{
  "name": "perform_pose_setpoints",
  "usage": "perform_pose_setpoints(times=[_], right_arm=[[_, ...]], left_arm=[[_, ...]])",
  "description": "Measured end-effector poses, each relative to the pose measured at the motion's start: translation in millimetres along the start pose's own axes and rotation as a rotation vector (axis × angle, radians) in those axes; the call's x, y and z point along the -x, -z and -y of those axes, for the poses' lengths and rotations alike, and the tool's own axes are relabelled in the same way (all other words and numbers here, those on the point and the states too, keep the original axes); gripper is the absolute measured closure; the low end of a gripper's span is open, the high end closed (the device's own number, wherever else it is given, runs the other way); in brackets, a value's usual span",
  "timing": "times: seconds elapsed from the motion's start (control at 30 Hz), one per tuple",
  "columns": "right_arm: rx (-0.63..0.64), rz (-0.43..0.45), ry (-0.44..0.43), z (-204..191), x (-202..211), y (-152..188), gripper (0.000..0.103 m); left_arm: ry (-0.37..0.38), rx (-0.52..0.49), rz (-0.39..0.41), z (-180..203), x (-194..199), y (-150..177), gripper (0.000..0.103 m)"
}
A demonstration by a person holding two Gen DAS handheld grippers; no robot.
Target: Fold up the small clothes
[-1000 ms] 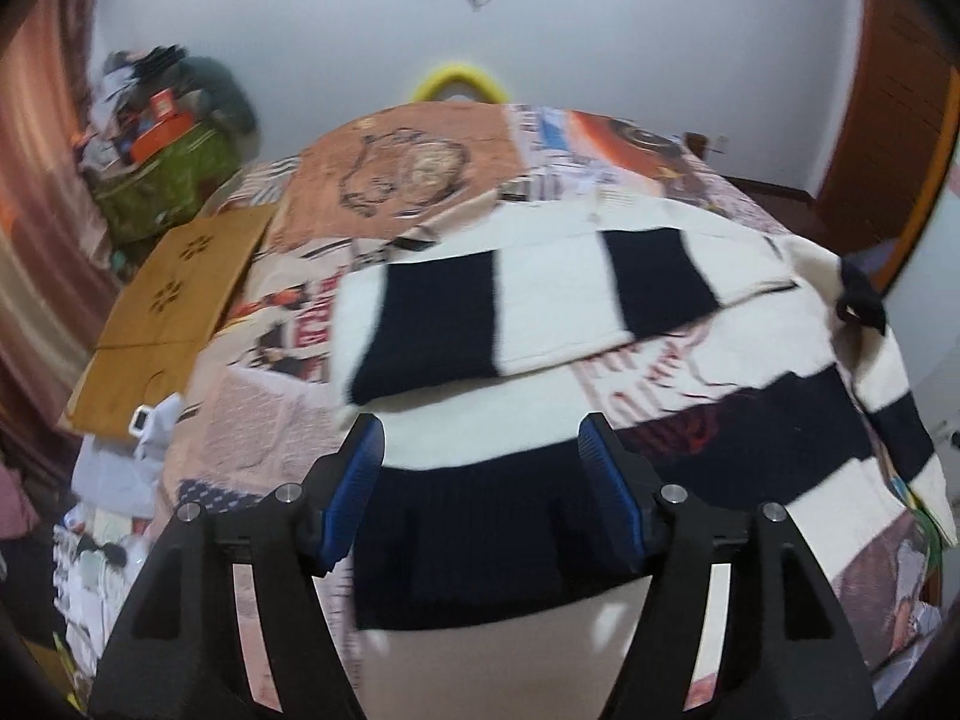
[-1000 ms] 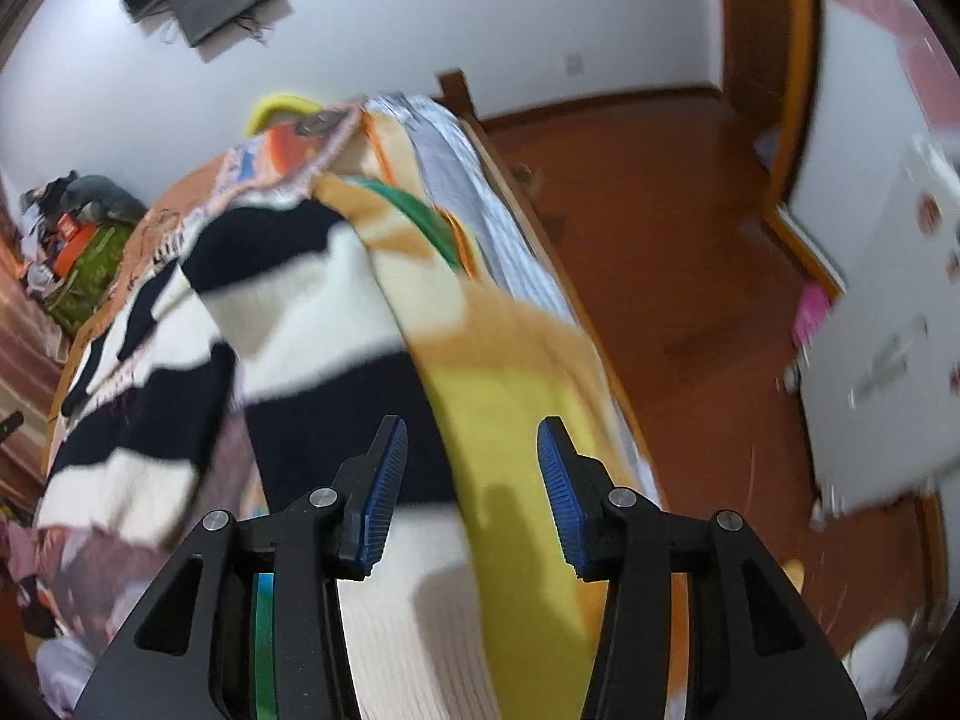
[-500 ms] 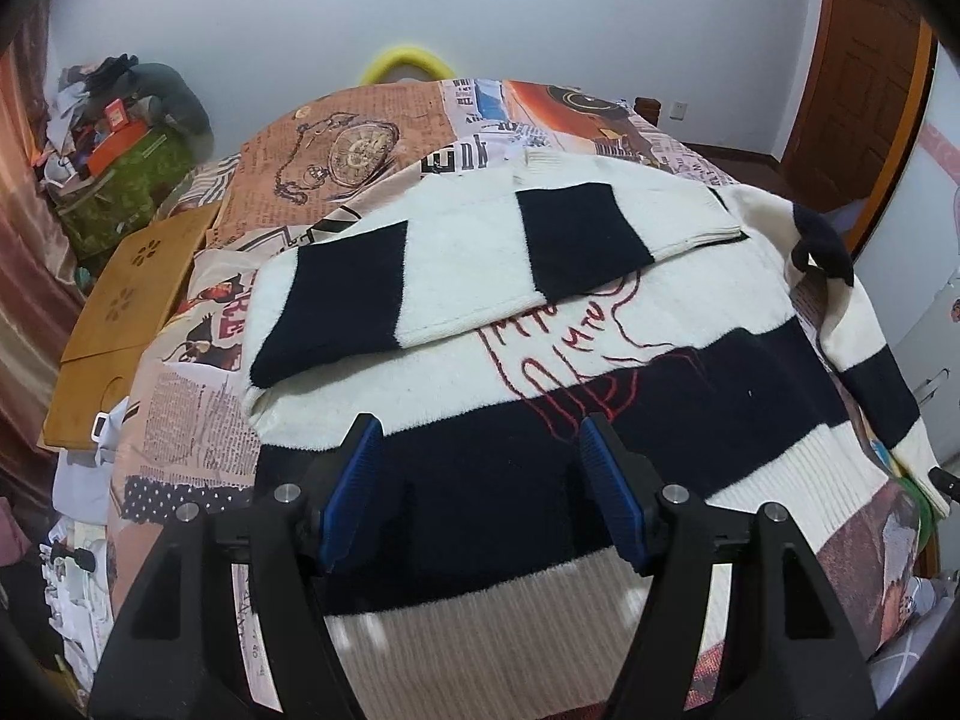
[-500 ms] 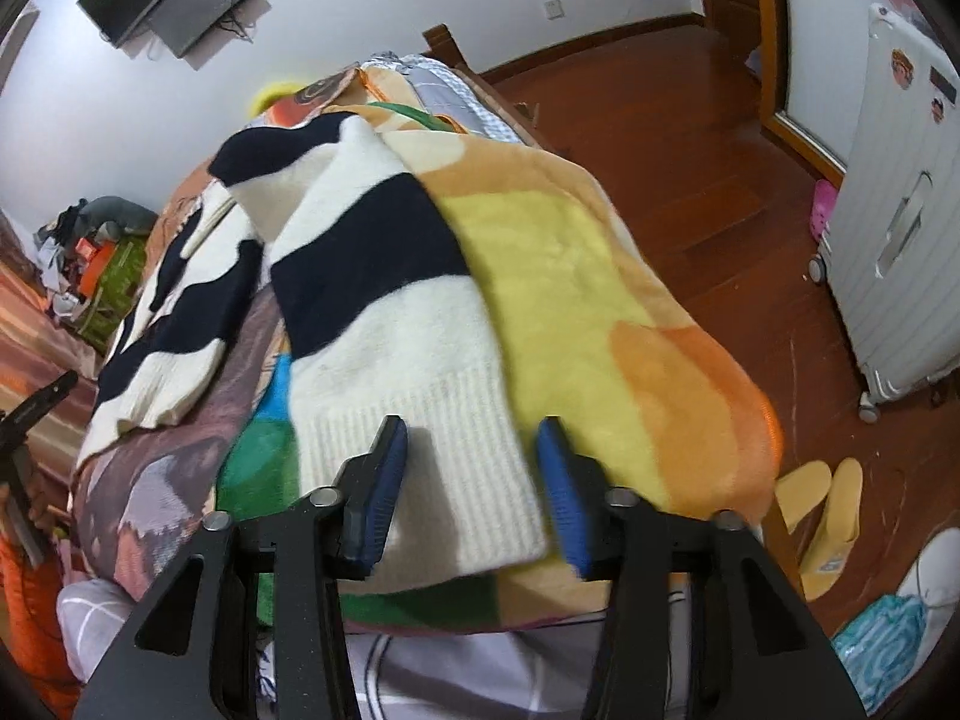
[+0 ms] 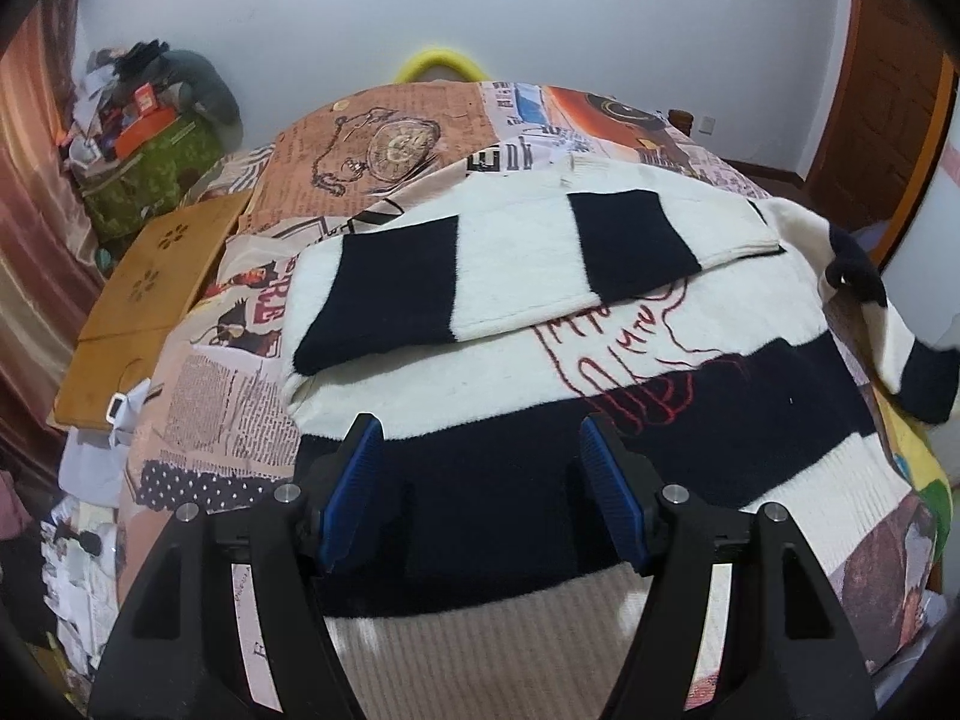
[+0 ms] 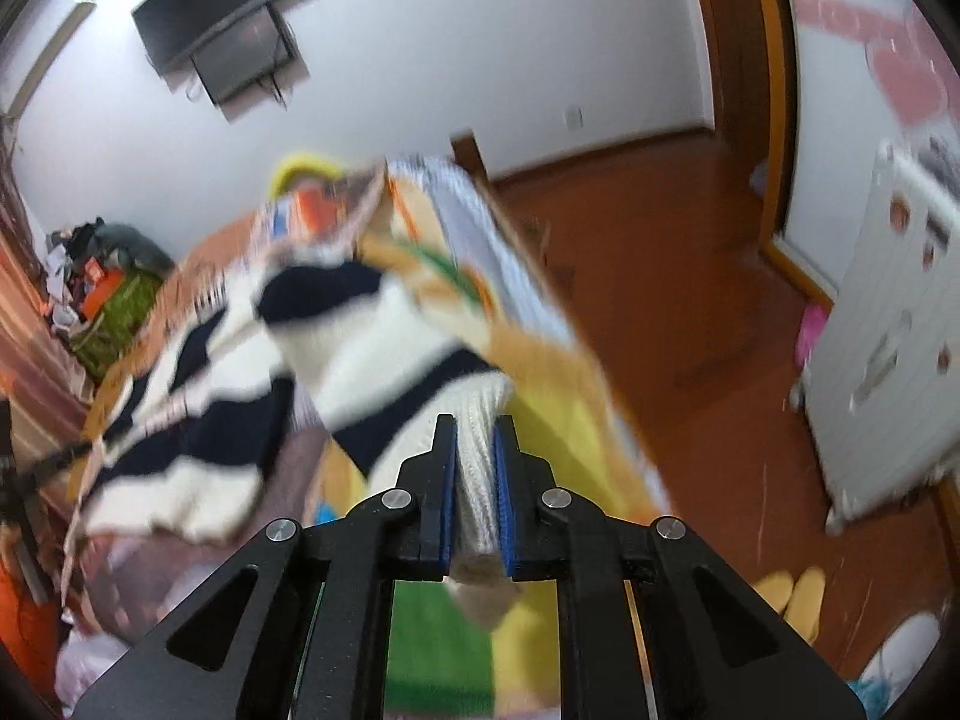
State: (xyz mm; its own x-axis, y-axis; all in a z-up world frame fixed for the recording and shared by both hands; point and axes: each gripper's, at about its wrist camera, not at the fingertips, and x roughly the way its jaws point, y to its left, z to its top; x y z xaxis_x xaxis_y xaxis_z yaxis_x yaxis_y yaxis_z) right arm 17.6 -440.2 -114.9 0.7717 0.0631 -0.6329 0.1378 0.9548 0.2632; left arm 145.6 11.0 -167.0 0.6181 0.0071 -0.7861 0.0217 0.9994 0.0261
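Item: striped sweater (image 5: 600, 372), flat on bed (image 5: 384, 156). Right gripper (image 6: 477, 480) fingers, just closing, clench ribbed sleeve cuff (image 6: 477, 462) (at 3 o'clock). Left gripper (image 5: 480, 504) released above hem. Advice: carry cuff across chest, keeping sleeve taut.

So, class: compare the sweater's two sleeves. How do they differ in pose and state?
The left sleeve lies flat, folded across the sweater; the right sleeve hangs lifted off the bed. Nothing grips the left sleeve; the right claw has just been closing and pinches the right sleeve's ribbed cuff. Both have black and cream stripes.
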Motion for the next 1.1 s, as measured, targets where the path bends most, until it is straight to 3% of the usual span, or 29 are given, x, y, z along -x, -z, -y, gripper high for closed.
perform_pose_setpoints(times=[0.17, 0.3, 0.57, 0.87, 1.0, 1.1], right_arm=[[0.132, 0.103, 0.008, -39.2, 1.4, -68.8, 0.093], [0.249, 0.169, -0.032, -93.9, -1.1, -119.2, 0.093], [0.435, 0.236, -0.158, -225.0, -29.1, -169.9, 0.093], [0.548, 0.161, -0.418, -360.0, -79.1, -150.0, 0.093], [0.613, 0.039, -0.536, -414.7, -114.4, -110.2, 0.093], [0.653, -0.066, -0.57, -438.0, -141.8, -77.7, 0.087]], left_arm=[[0.011, 0.041, -0.012, -14.5, -8.3, 6.0, 0.035], [0.009, 0.063, -0.011, -25.7, -10.7, 9.2, 0.035], [-0.007, 0.112, 0.031, -60.7, 0.1, 15.4, 0.03], [-0.037, 0.192, 0.015, -96.7, 2.2, 29.0, 0.03], [-0.045, 0.213, 0.007, -108.3, 4.5, 30.2, 0.03], [-0.052, 0.218, 0.011, -111.6, 7.0, 28.9, 0.03]])
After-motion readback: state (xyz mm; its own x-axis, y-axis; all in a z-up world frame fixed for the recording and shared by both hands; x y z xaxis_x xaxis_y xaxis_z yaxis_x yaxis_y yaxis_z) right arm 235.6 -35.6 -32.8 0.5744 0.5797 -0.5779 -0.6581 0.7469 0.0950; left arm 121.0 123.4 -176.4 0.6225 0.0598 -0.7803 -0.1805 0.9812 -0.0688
